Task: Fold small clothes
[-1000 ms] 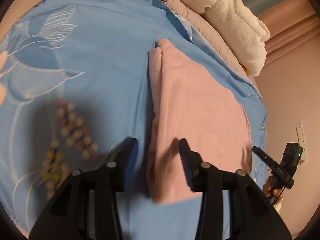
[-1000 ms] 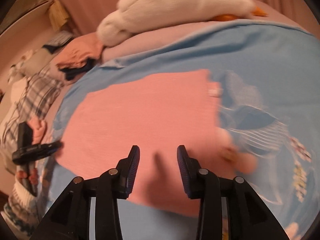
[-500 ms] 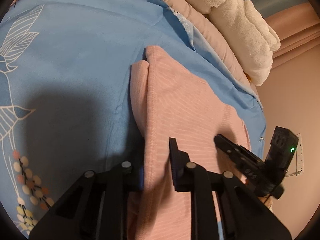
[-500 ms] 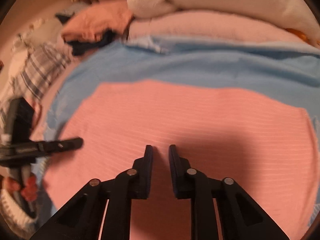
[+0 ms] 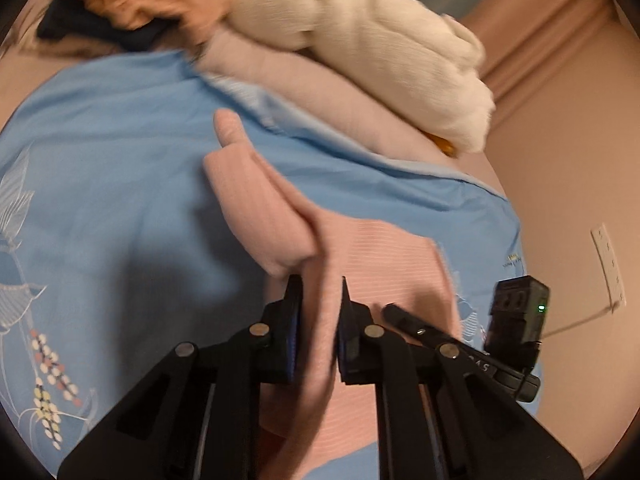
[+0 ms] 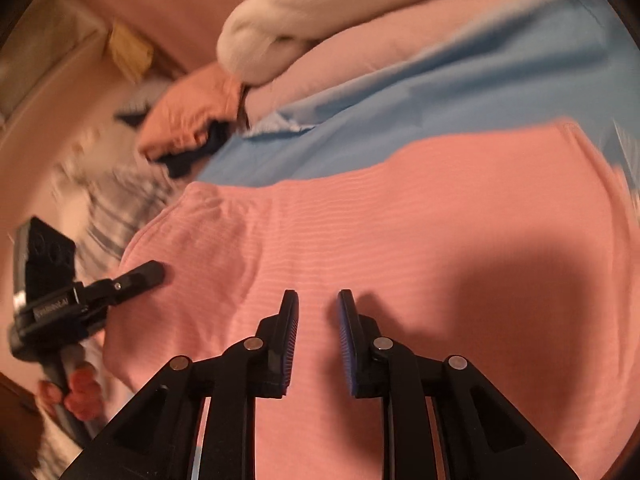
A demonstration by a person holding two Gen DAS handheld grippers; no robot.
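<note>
A pink ribbed garment (image 5: 276,220) lies on a light blue sheet (image 5: 120,168). My left gripper (image 5: 318,292) is shut on the garment's edge, with a fold of pink cloth between its fingers and lifted off the sheet. In the right wrist view the garment (image 6: 400,220) fills the middle. My right gripper (image 6: 318,304) sits low over it with its jaws a small way apart; no cloth shows between them. The left gripper (image 6: 148,274) shows at the left edge there, and the right gripper (image 5: 404,316) shows at the right in the left wrist view.
A white plush bundle (image 5: 380,48) and a pale pink quilt (image 5: 304,92) lie behind the sheet. A pile of orange, dark and plaid clothes (image 6: 188,128) lies at the far left. A pink wall with an outlet (image 5: 608,264) is at the right.
My left gripper has lifted the garment's edge, bunching a fold upward. My right gripper has opened slightly from nearly shut and stays over the garment.
</note>
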